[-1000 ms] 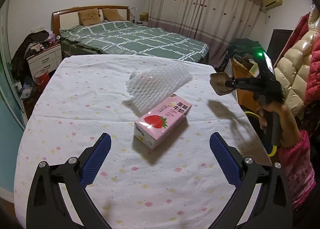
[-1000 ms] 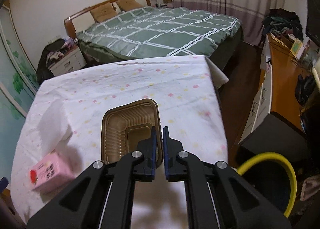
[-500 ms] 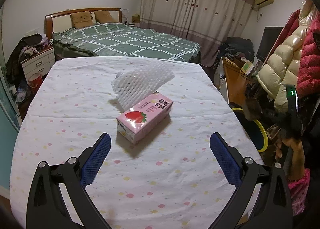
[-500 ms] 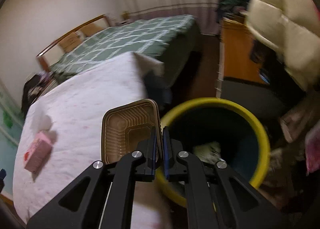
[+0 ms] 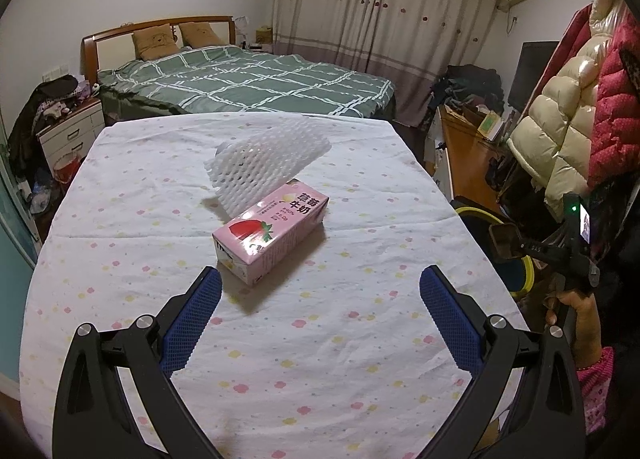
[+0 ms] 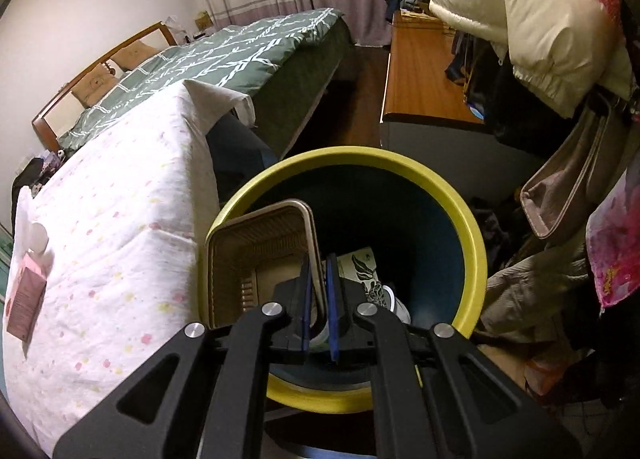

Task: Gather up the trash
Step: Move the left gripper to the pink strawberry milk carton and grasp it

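Beside a flower-dotted white tablecloth (image 6: 120, 219), a ribbed brown plastic tray (image 6: 256, 251) was pinched by the right gripper (image 6: 318, 291) above a yellow-rimmed round bin (image 6: 468, 243) at 12 o'clock, while the left gripper (image 5: 320, 311) was held wide open, empty.

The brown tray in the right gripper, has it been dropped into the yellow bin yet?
No, the right gripper is shut on the brown tray, holding it over the mouth of the yellow bin.

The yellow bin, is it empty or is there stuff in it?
Not empty. Inside the round yellow-rimmed bin, a leaf-printed wrapper lies at the bottom. The brown plastic tray hangs over it, pinched by the right gripper.
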Tool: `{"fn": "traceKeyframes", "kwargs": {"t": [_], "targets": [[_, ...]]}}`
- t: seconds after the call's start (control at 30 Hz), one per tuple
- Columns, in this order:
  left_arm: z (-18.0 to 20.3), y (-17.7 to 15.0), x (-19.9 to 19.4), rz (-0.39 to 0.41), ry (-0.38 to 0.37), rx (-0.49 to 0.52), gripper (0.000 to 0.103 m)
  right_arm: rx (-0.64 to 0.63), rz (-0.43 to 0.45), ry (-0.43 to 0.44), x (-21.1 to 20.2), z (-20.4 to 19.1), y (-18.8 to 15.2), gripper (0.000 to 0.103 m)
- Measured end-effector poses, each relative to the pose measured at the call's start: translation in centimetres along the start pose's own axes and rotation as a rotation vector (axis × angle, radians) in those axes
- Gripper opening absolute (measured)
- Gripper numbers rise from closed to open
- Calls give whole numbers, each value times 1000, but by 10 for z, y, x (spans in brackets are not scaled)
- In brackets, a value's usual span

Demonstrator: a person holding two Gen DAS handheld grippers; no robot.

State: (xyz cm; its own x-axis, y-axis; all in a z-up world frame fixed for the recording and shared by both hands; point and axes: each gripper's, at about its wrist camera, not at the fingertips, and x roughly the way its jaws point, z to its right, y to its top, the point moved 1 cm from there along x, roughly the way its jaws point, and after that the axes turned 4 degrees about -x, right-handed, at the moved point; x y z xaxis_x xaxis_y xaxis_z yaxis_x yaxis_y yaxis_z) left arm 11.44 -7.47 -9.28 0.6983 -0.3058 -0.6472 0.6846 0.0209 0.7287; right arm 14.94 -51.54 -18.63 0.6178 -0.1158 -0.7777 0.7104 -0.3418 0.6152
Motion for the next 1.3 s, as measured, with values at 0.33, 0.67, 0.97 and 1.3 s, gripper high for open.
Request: {"fn": "traceKeyframes", "kwargs": {"t": [0.33,0.67,0.97,1.3], "targets": [[-2,-2,8,-17,1,-3,98,6,17,-3,-5,-2,5,27],[-16,6,22,-10,21,10,98,-4,32,27,-14,-12,4,29],[-48,28,70,-80,34,36,98,-11,47,43,-21,-16,7,33],[-48,29,123,-227,-91,86,98,-11,40,50,-19,-18,7,34]]}}
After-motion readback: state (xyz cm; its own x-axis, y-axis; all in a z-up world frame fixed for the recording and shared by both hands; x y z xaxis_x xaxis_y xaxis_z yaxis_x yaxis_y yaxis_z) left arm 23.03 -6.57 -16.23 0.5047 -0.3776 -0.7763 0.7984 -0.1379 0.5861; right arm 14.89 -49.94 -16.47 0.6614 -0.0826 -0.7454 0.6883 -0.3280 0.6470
